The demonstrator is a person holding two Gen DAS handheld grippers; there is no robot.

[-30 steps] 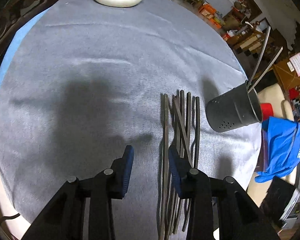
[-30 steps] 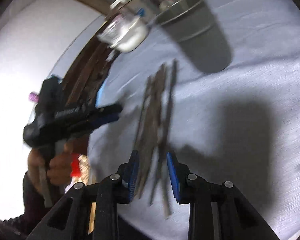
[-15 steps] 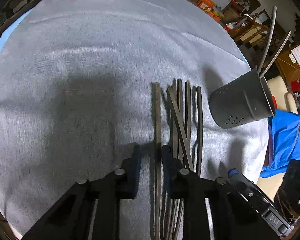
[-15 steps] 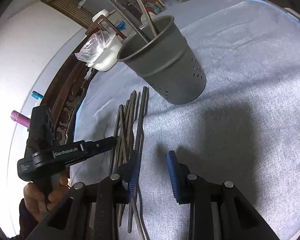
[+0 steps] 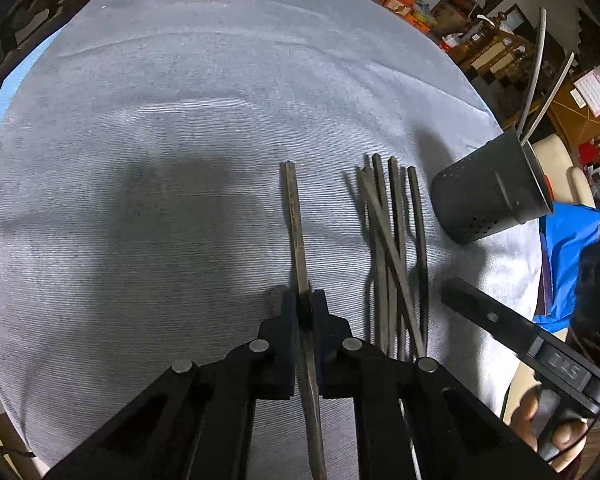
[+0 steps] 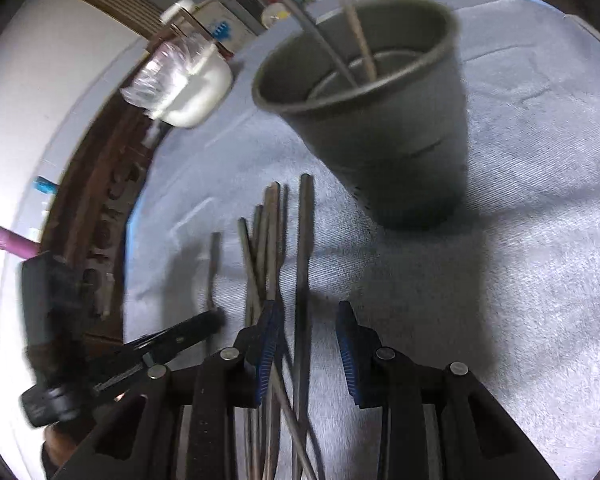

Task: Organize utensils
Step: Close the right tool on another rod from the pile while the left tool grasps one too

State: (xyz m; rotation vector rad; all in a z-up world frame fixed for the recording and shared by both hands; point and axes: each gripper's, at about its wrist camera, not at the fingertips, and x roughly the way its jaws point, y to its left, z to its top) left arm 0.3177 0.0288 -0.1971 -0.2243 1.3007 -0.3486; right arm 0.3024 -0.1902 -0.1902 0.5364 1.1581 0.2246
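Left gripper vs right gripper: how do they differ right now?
The left gripper is shut on a single dark chopstick pulled apart from the pile; the right gripper is open, one stick of the dark chopstick pile between its blue pads, unclamped. Both point down at the grey tablecloth near the dark grey perforated holder cup.

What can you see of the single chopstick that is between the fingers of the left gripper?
The chopstick is a long, thin, dark stick, metal by its look, with a squared far end. The left gripper is shut on it near the middle; its far half points away over the grey cloth. It stands apart from the other chopsticks, which lie in a loose, crossed bundle beside the grey holder.
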